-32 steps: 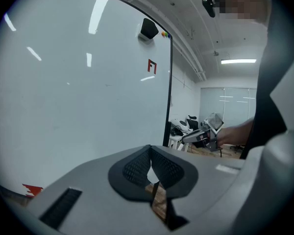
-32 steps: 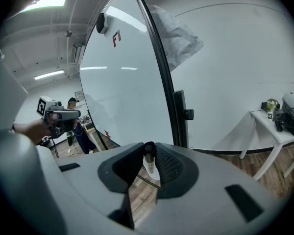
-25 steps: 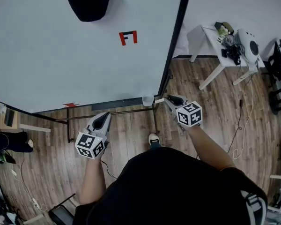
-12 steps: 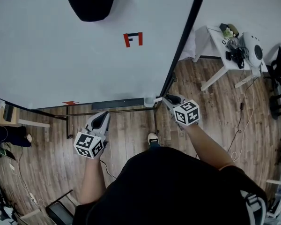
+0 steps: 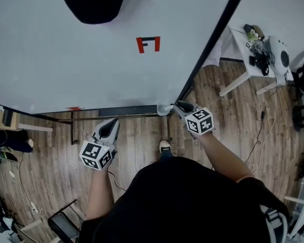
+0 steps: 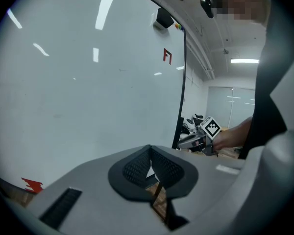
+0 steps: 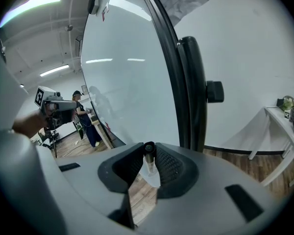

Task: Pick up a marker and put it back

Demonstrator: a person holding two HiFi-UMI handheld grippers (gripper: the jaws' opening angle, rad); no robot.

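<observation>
A white marker (image 5: 168, 107) with a dark end (image 7: 149, 149) is pinched between the pads of my right gripper (image 5: 178, 107), which is shut on it. The marker's free end points left, close to a small translucent cup (image 5: 161, 110) at the right end of the whiteboard's tray (image 5: 126, 111). Whether the marker touches the cup I cannot tell. My left gripper (image 5: 110, 126) hangs lower left, in front of the whiteboard (image 5: 91, 65). Its pads (image 6: 137, 166) meet at the tips with nothing between them.
The whiteboard bears a red mark (image 5: 148, 44) and a black object (image 5: 93, 1) near its top. Its black frame (image 5: 213, 39) runs diagonally on the right. A white table (image 5: 240, 52) with gear stands at the right on the wooden floor (image 5: 142, 140). A shoe (image 5: 165, 148) shows below the tray.
My right gripper has moved left and down with the marker, bringing its end close to the cup. The left gripper has shifted only slightly.
</observation>
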